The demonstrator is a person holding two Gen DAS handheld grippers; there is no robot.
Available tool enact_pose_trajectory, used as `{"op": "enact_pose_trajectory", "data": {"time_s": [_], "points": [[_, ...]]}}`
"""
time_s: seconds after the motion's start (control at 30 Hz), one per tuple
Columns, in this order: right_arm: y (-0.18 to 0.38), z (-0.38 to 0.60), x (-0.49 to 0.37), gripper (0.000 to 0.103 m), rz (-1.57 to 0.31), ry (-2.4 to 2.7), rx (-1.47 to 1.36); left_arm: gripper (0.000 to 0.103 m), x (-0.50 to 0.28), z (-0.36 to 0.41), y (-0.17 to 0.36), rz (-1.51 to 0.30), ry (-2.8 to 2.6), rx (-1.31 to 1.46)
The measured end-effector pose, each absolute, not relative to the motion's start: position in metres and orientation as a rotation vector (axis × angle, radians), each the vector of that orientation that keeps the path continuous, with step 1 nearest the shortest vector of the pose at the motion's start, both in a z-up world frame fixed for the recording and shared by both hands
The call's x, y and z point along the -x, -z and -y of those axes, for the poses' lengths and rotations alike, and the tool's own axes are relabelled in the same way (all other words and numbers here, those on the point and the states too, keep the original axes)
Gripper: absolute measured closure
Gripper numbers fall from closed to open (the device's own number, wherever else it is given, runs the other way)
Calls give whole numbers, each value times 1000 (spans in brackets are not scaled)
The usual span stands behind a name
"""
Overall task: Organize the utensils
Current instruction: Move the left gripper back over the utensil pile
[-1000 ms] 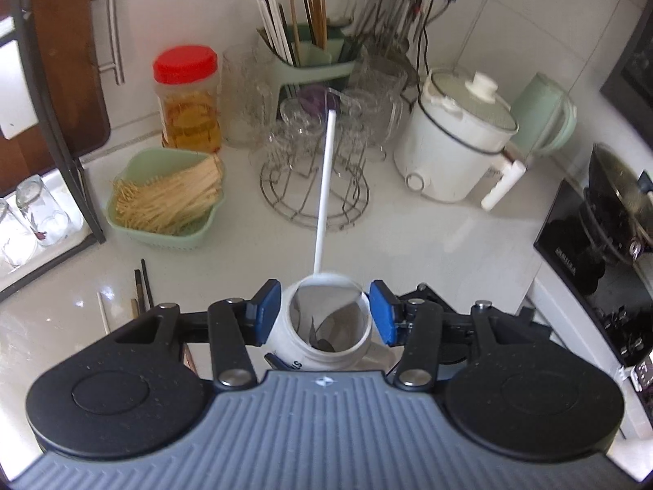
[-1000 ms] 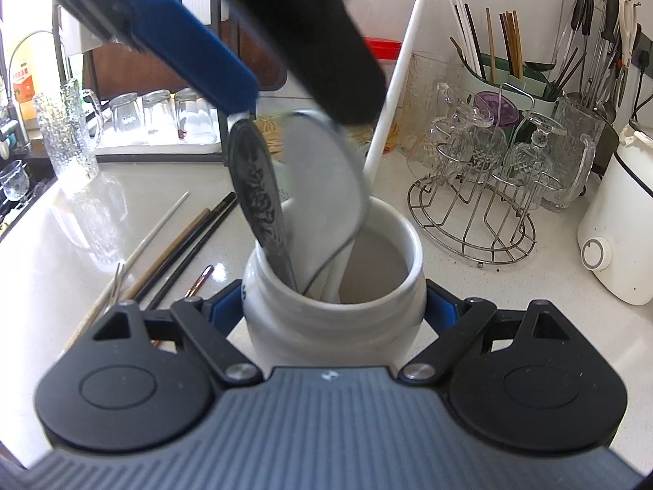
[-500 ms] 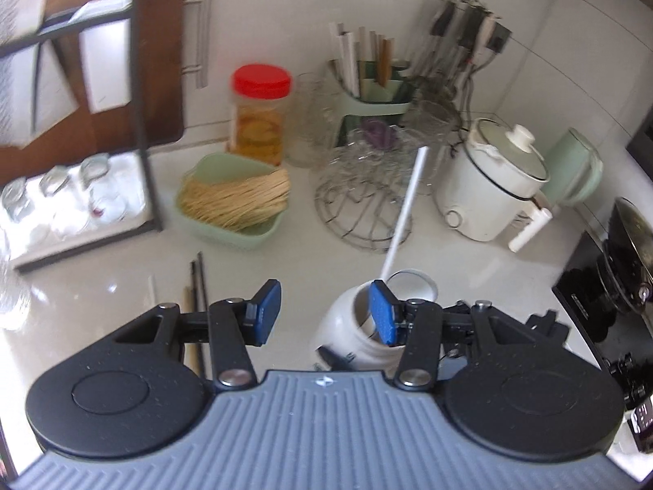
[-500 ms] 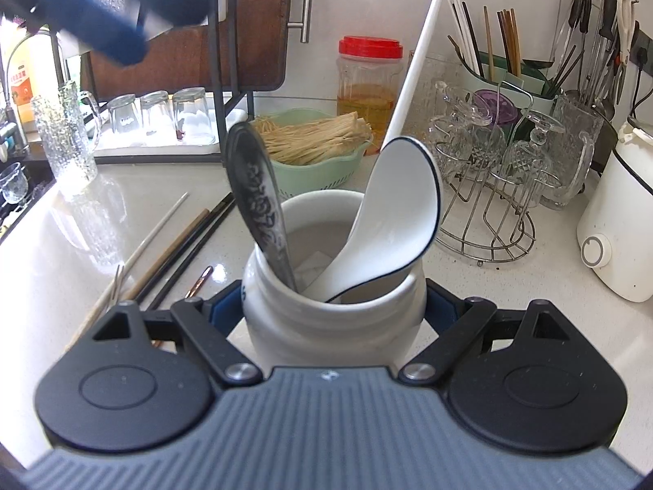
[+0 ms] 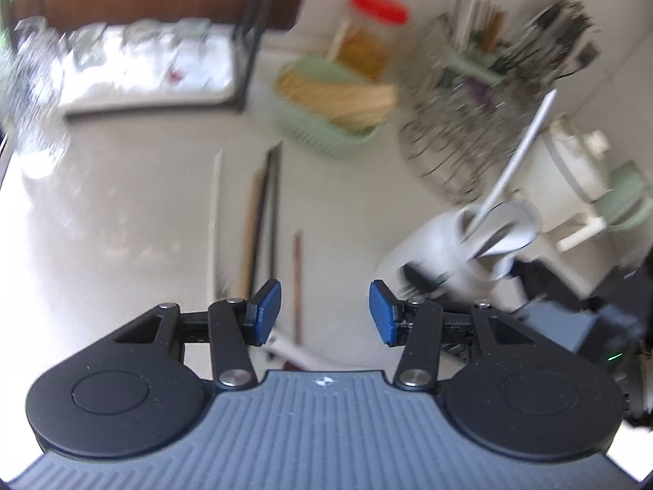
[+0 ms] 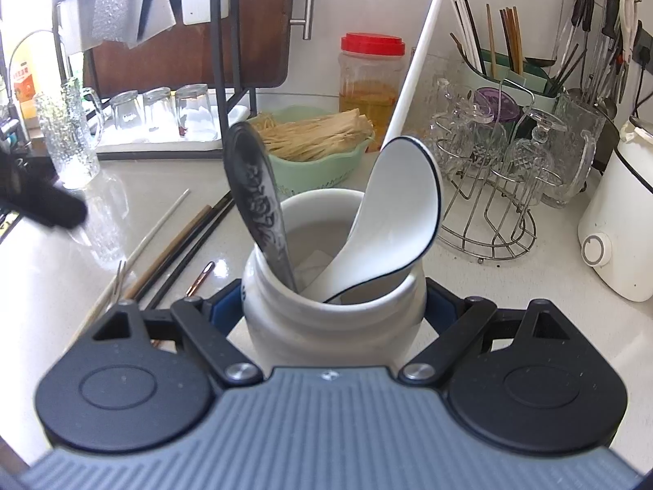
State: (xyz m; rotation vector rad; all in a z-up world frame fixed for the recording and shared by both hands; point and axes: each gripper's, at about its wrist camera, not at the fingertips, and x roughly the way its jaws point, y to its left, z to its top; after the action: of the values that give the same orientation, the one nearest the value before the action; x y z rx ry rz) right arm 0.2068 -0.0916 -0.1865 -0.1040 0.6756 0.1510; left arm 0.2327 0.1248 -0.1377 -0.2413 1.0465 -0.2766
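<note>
The right gripper (image 6: 334, 310) clamps the white jar (image 6: 332, 318) near the worktop's (image 6: 510, 298) front edge; the left gripper (image 5: 321, 312), jaws apart and empty, hangs over loose chopsticks (image 5: 261, 220) (blurred) toward the left edge. A hasty pinch could scatter them or knock the jar's leaning ceramic spoon (image 6: 392, 220). No legible writing.

A broad bare stretch of counter (image 5: 102, 212) lies open on the left, broken only by the loose chopsticks (image 5: 261, 220) lying flat. Behind them the green basket (image 6: 322, 163) and the wire glass rack (image 6: 489, 188) crowd the wall side. The white jar (image 6: 334, 318) stands just in front of these, with a white cooker (image 6: 616, 220) blocking the right.
</note>
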Motion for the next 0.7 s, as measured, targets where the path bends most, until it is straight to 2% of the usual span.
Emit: {"op": "enact_pose_trajectory", "data": {"time_s": [0.4, 0.7], "points": [[184, 98, -205, 12, -700, -234, 138, 51, -217, -132, 191, -1125, 113, 424], [183, 103, -202, 12, -701, -281, 156, 57, -225, -129, 227, -1193, -8, 594]]}}
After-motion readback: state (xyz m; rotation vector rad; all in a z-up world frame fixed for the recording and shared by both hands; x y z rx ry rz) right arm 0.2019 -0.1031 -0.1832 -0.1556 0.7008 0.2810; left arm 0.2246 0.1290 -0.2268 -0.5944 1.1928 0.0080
